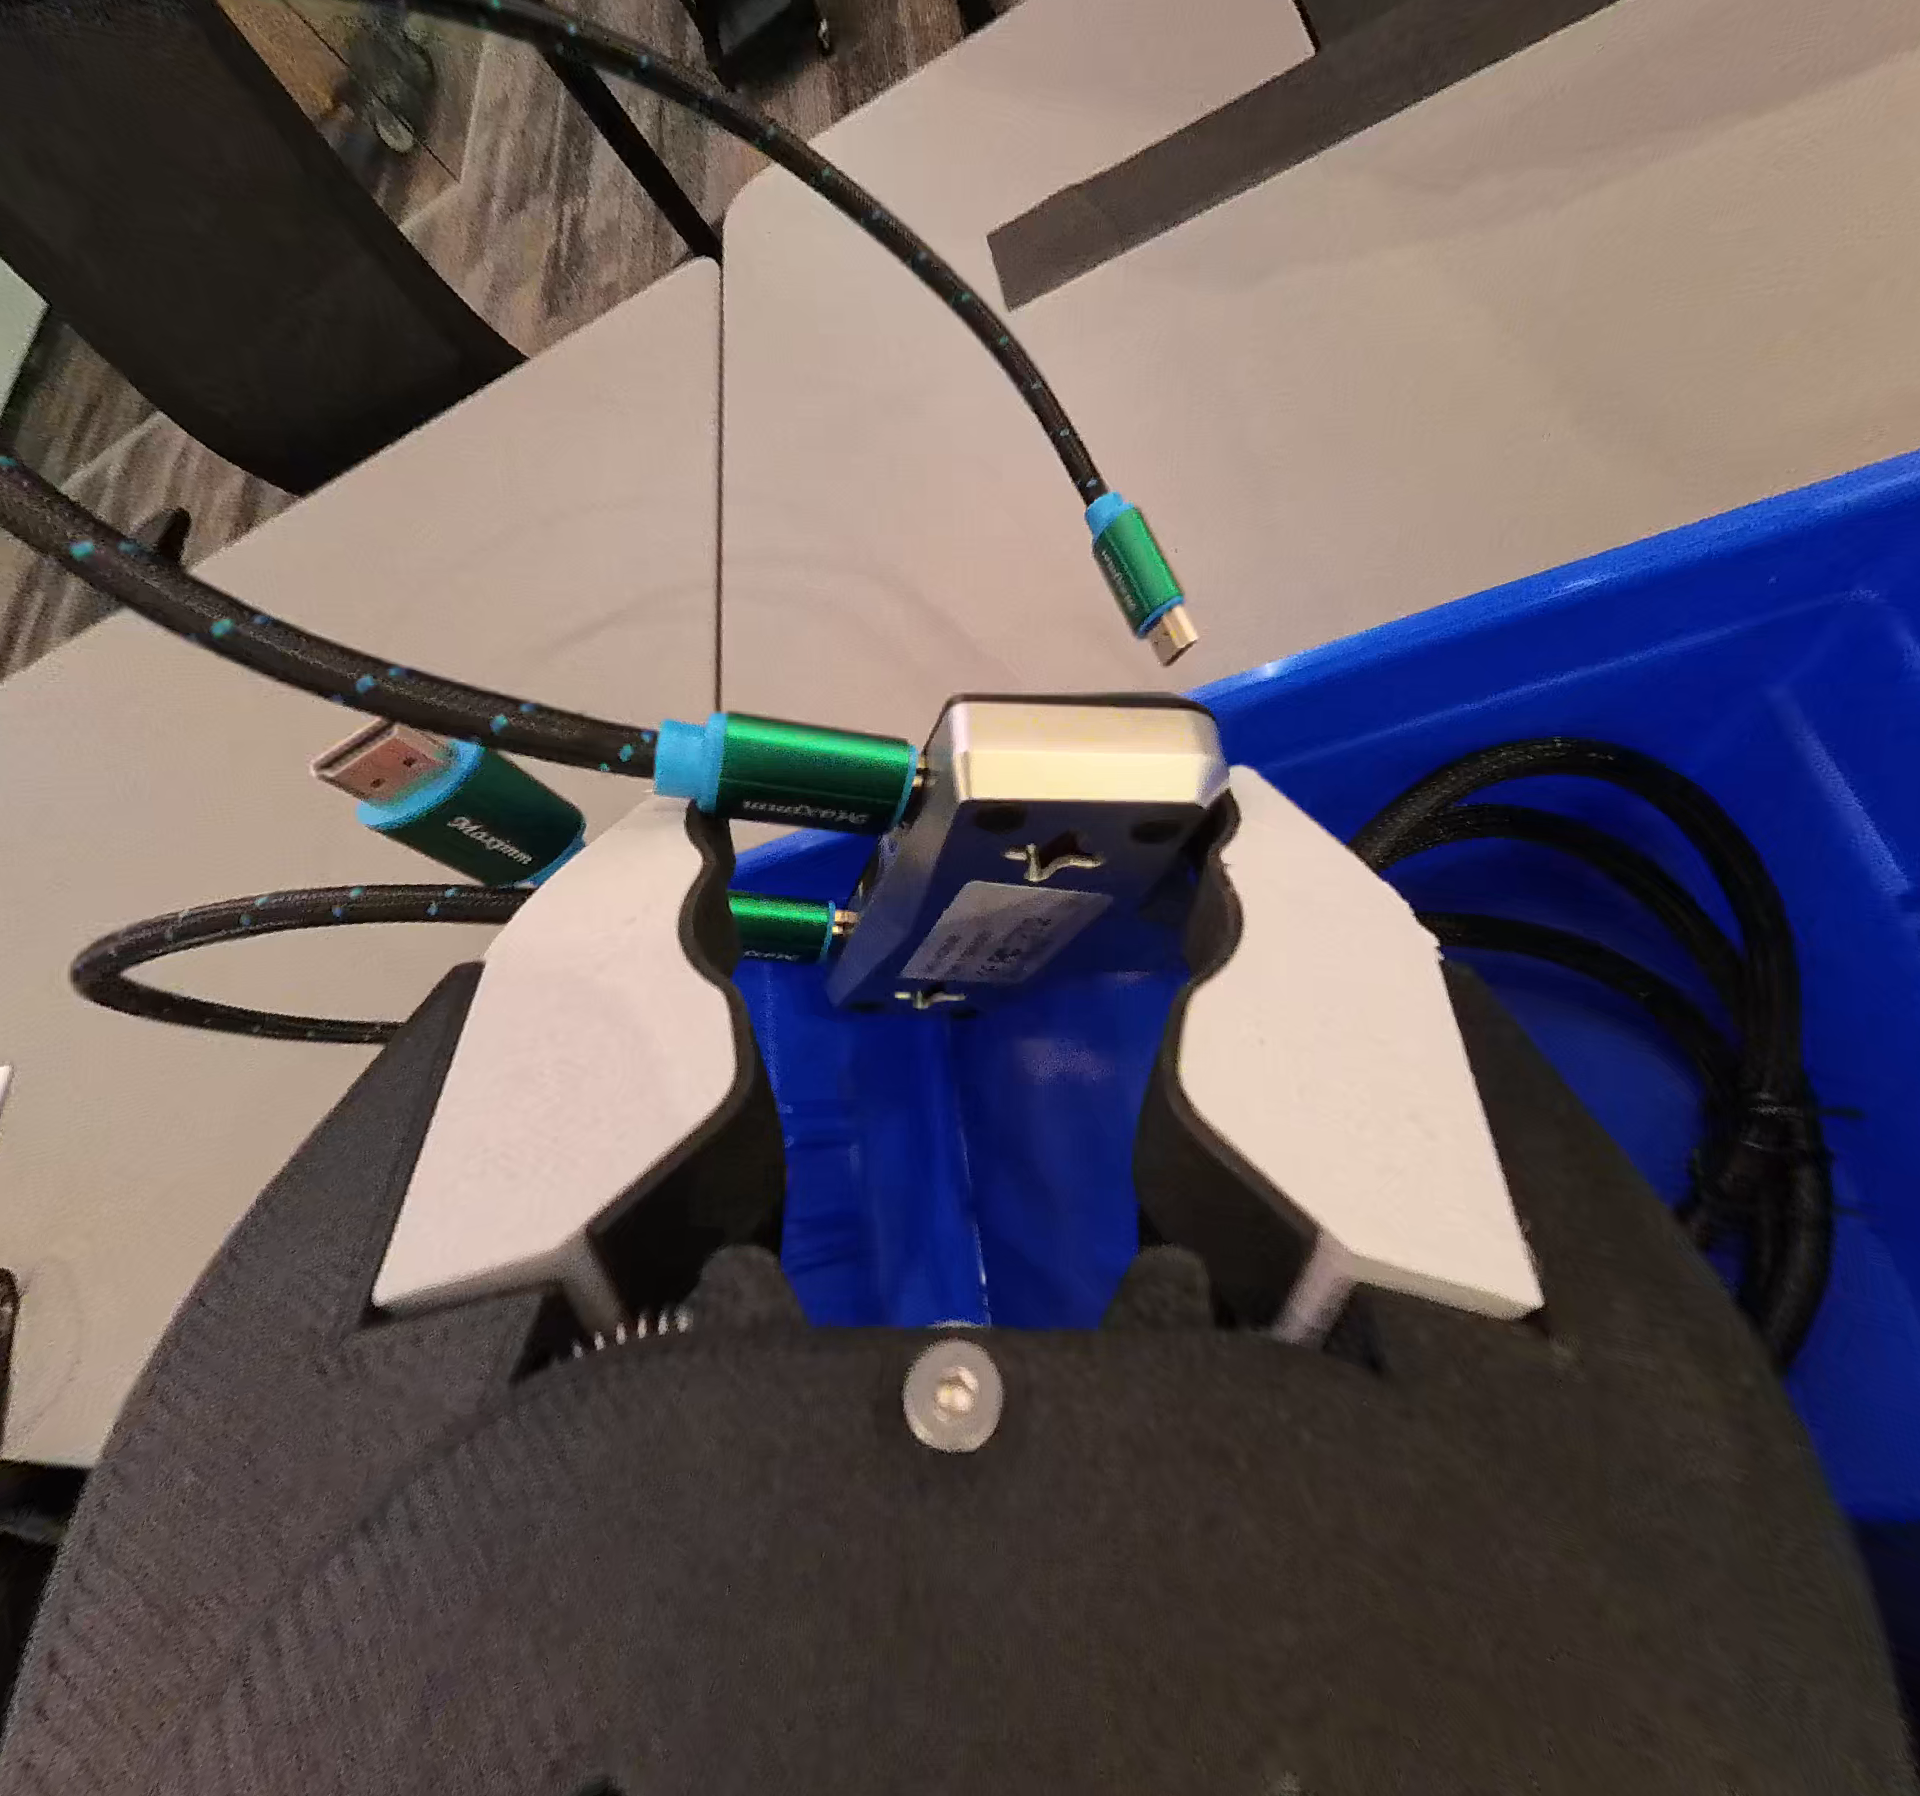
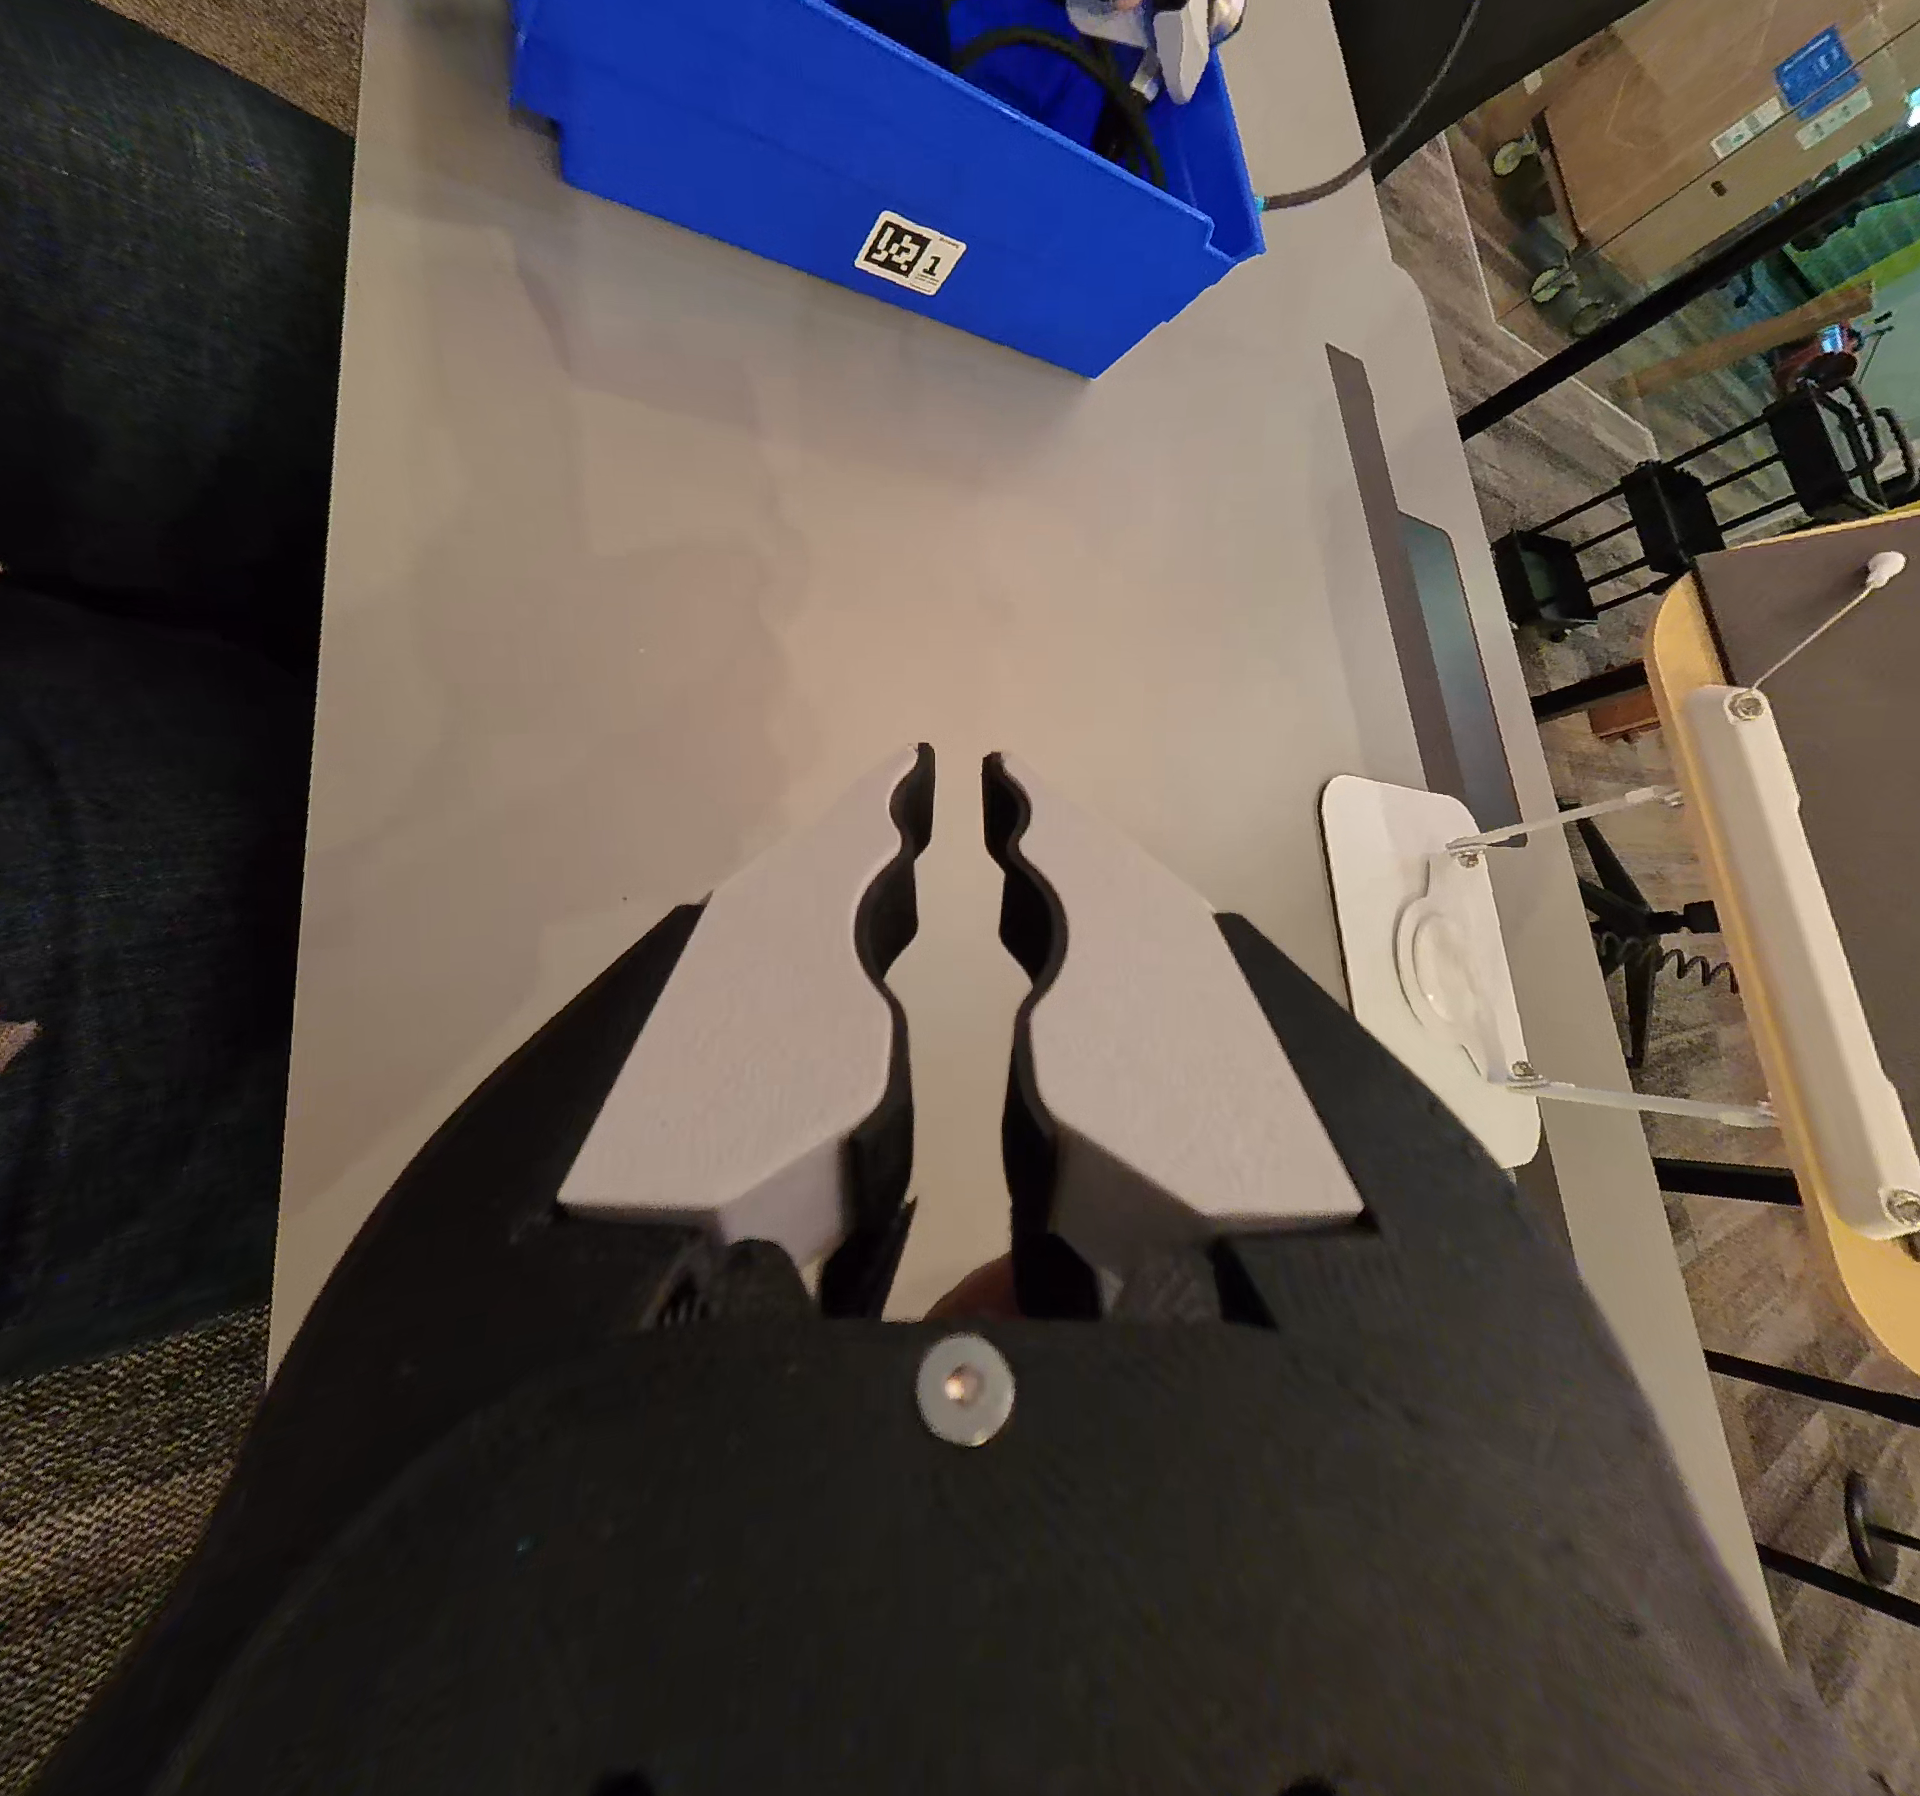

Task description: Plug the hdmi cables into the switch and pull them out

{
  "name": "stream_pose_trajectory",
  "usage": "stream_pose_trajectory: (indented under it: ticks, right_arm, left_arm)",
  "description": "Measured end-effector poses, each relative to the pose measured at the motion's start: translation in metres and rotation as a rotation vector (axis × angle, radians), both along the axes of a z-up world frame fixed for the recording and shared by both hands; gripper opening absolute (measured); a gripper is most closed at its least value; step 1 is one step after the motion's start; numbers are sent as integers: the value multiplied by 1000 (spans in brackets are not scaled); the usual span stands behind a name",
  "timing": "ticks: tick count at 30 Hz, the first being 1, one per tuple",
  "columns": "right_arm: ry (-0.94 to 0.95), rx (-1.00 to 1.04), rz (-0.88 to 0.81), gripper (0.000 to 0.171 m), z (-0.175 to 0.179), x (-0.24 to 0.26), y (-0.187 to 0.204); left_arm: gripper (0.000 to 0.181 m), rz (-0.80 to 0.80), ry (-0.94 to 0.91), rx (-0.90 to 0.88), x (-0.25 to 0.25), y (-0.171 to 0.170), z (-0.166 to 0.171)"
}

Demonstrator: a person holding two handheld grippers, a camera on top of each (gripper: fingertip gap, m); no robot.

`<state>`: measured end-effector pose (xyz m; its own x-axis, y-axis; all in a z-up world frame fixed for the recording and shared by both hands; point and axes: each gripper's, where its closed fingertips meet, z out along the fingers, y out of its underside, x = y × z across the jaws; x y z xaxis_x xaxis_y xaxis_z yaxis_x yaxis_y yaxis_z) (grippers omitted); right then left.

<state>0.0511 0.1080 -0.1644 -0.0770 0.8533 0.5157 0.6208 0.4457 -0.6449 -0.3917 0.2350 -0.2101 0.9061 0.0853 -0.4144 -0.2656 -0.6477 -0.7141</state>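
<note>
Left wrist view is showing the switch, a small silver box, being held up above the blue bin with its underside facing the camera. The left hand-held gripper is spread about the width of the box, its right finger pressing on one side; whether the left finger is touching it, I cannot tell. Two green-shelled plugs are sitting in the switch's left side, the upper plug trailing a thick braided cable over the table. A loose HDMI plug is lying just beside the left finger, and a thin cable's small connector is dangling above the switch, apart from it.

Judging by this, the pulling-out is pending. Doing it well is calling for a firm hold on the switch while the other gripper is taking a plug by its green shell, not the cable, and drawing straight along the socket.

Right wrist view is adding what the first lacks: the right hand-held gripper is hovering over bare table, nearly closed and holding nothing, well apart from the bin, which is carrying a square marker sticker.
</note>
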Motion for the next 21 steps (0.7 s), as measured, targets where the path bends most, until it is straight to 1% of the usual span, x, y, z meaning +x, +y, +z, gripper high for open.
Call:
stream_pose_trajectory:
  ticks: [6,12,21]
  right_arm:
    - [0,-8,-5,6,-2,0,1]
    - [-4,-9,-5,7,-2,0,1]
    - [6,-11,-5,7,-1,0,-1]
  left_arm:
    - [85,-23,68,81,2,-3,27]
    - [85,-80,226,155,10,-6,67]
    - [85,-89,268,288,18,-13,130]
